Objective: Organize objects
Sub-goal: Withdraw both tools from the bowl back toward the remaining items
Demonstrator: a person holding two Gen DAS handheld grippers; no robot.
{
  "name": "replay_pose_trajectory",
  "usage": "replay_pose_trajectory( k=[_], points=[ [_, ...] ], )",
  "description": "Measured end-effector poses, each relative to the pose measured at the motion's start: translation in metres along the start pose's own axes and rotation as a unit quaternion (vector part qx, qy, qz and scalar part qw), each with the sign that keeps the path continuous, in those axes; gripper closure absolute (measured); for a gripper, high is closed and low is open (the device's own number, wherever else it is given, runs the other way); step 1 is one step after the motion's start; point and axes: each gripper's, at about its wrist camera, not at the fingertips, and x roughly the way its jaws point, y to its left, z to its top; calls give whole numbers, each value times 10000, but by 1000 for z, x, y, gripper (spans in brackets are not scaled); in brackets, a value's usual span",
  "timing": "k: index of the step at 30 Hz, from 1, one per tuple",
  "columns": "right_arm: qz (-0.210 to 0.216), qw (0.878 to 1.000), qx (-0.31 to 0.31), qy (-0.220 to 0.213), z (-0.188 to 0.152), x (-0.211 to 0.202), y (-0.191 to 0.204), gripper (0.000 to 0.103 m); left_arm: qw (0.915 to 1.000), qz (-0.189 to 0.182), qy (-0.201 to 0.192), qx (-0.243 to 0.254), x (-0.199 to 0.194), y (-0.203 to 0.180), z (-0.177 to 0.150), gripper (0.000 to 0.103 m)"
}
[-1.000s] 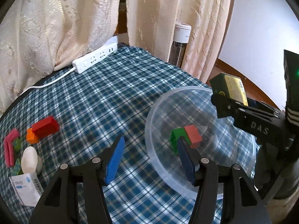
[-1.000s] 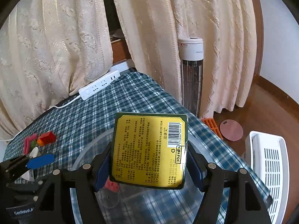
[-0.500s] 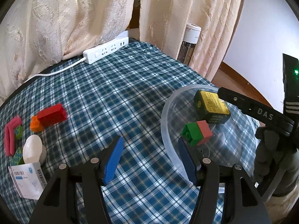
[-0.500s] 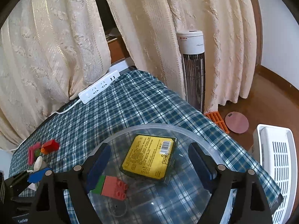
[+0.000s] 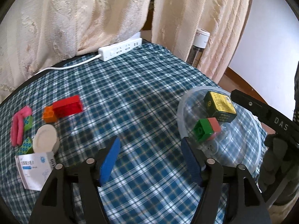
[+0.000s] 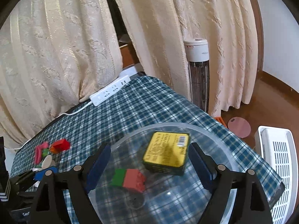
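Yellow-green rectangular tin box (image 6: 166,152) lies in the clear plastic bowl (image 6: 233,165) beside the green-and-pink toy brick (image 6: 129,177), sorted there. Right gripper (image 6: 148,168) jaws apart, empty. Left gripper (image 5: 150,160) jaws apart; red plastic brick (image 5: 67,106) waits at 10 o'clock.

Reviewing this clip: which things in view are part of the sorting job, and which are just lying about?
Job:
bowl
yellow box and green-pink brick, in the bowl
red brick, orange brick, pink piece, white disc, white packet, on the cloth

Lying about:
power strip
curtains
tower fan
white appliance
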Motion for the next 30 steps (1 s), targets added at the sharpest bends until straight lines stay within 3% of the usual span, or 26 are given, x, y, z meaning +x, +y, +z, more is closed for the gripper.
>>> replay_pose_trajectory(
  k=[18,30],
  points=[
    [461,9983,-260,256,-25,5,67,14,9968,514,-108,-605,-29,78,-31,31],
    [681,9946,-544,560,-43,16,111,14,9880,921,-123,-1235,-46,149,-54,31]
  ],
)
